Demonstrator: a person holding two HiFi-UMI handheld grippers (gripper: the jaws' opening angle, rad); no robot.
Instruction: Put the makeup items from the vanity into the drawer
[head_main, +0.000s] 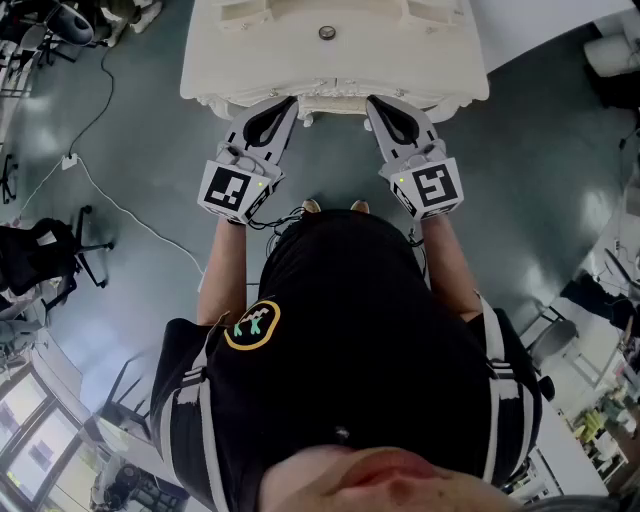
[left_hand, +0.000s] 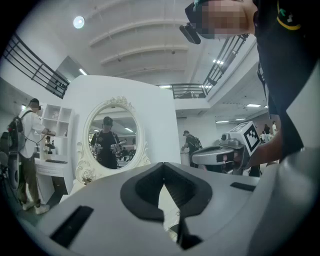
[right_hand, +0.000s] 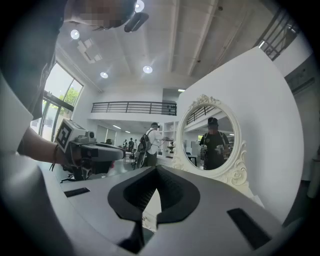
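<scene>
The white vanity (head_main: 440, 60) stands right in front of me, its ornate front edge just past both grippers. A small round dark item (head_main: 327, 32) sits on its top; I cannot tell what it is. My left gripper (head_main: 290, 101) and right gripper (head_main: 372, 102) are held level side by side, pointing at the vanity front, both shut with nothing between the fingers. In the left gripper view the left gripper (left_hand: 163, 164) faces the oval mirror (left_hand: 111, 132), with the right gripper (left_hand: 220, 155) beside it. The right gripper view shows its tips (right_hand: 156, 168) touching below the mirror (right_hand: 212, 135). No drawer shows.
A white cable (head_main: 120, 205) runs across the grey floor at my left, near a black chair (head_main: 45, 255). A person with a backpack (left_hand: 25, 150) stands at a white shelf left of the vanity. More people stand far behind.
</scene>
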